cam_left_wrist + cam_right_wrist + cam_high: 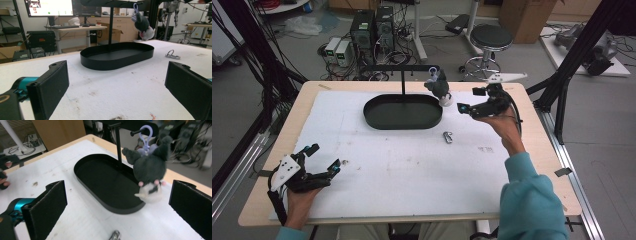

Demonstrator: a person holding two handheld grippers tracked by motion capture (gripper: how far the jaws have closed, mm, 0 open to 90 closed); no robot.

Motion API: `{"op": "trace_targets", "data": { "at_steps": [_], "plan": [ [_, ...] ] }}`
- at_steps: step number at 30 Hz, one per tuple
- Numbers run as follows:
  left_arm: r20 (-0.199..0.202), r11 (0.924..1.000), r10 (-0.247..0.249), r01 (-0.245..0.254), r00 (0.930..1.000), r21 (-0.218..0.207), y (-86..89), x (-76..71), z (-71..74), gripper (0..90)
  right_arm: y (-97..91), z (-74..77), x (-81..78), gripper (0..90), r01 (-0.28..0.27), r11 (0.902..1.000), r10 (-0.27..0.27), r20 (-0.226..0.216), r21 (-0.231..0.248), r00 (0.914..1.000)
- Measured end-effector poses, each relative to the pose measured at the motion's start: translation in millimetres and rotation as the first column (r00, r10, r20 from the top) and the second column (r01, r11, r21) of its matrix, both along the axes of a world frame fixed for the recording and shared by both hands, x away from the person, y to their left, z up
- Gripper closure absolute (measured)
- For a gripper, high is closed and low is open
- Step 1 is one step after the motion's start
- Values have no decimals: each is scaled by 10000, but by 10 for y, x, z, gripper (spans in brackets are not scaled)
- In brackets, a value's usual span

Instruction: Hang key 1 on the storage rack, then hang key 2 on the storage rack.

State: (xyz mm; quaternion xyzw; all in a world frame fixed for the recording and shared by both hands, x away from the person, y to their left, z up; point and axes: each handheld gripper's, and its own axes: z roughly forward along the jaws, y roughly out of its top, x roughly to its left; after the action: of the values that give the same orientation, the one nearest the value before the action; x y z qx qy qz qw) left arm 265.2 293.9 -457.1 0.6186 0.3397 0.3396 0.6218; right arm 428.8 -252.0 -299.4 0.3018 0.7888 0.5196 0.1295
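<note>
The right gripper (468,100) has its 2 jaws spread wide and released, with nothing between the pads; it hangs just beside the plush toy (149,173), apart from it. The plush toy hangs by its lilac clip (145,135) from the bar of the black stand (404,80), over the near-right rim of the oval black tray (377,118). The tray's floor lies bare around the stand's post. The left gripper (328,161), well apart from the tray at the bench's (532,165) near-left corner, also stands released and grips nothing. A metal clasp (447,137) lies on the bench near the tray.
</note>
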Motion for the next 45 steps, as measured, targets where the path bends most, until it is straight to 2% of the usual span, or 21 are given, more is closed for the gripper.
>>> {"op": "trace_targets", "data": {
  "at_steps": [1, 2, 3, 4, 5, 7, 8, 9, 10, 15, 17, 22, 26, 30, 33, 36, 40, 45],
  "plan": [
    [-7, 10000, 2, -2, 10000, -12, -1, 0, -1, 57, 0, 0, 0, 7, 0, 10000, 0, 0, 0, 10000],
    [-13, 10000, 4, -4, 10000, -3, 0, 0, 0, 58, -54, -4, -75, 7, -54, 9999, 52, 149, 92, 9999],
    [-10, 10000, 7, -7, 10000, 2, 0, 1, 0, 58, -156, -17, -220, 7, -65, 9997, 53, 503, 240, 9987],
    [-19, 10000, 9, -9, 10000, 1, 1, 2, 0, 58, -156, -17, -220, 7, -65, 9997, 53, 503, 240, 9987],
    [-39, 10000, 22, -22, 10000, -4, 2, 5, 1, 57, -258, -40, -342, 7, -7, 9989, -33, 828, 479, 9966],
    [-51, 10000, 20, -20, 10000, -25, 0, 6, 1, 58, -350, -81, -450, 7, 115, 9978, -191, 1174, 649, 9929],
    [-59, 10000, 22, -23, 10000, -18, 0, 7, 1, 58, -350, -81, -450, 7, 115, 9978, -191, 1174, 649, 9929],
    [-71, 10000, 12, -13, 10000, -43, -3, 6, 0, 58, -390, -115, -504, 7, 278, 9968, -376, 1327, 752, 9904],
    [-57, 10000, 28, -28, 10000, -21, -1, 7, 1, 58, -471, -205, -594, 7, 459, 9933, -628, 1614, 1062, 9849],
    [-66, 10000, 17, -17, 10000, -41, -4, 5, 1, 58, -625, -446, -766, 7, 876, 9839, -1144, 1721, 1560, 9784],
    [-95, 10000, 29, -29, 10000, -2, -2, 6, 2, 58, -656, -528, -817, 7, 868, 9802, -1181, 1737, 1780, 9777],
    [-115, 10000, 56, -56, 9999, -17, -3, 11, 3, 57, -669, -680, -884, 7, 974, 9842, -1243, 1846, 1482, 9749],
    [-121, 10000, 61, -61, 9999, -2, 0, 11, 3, 57, -665, -739, -910, 7, 976, 9854, -1237, 1934, 1393, 9733],
    [-105, 10000, 51, -51, 9999, -12, -2, 11, 3, 58, -655, -800, -958, 7, 1111, 9806, -1431, 2028, 1612, 9687],
    [-123, 10000, 56, -57, 9999, -50, -2, 15, 3, 57, -641, -850, -982, 7, 1097, 9810, -1415, 2034, 1600, 9688],
    [-105, 10000, 53, -53, 9999, 18, -5, 9, 3, 58, -634, -861, -983, 7, 1158, 9807, -1475, 2070, 1577, 9672],
    [-117, 10000, 66, -66, 9999, -31, -3, 14, 3, 57, -622, -864, -988, 7, 1065, 9813, -1374, 1957, 1604, 9710],
    [-137, 10000, 45, -45, 9999, -18, -5, 13, 4, 58, -640, -866, -973, 7, 1077, 9823, -1376, 2003, 1532, 9700]
  ]
}}
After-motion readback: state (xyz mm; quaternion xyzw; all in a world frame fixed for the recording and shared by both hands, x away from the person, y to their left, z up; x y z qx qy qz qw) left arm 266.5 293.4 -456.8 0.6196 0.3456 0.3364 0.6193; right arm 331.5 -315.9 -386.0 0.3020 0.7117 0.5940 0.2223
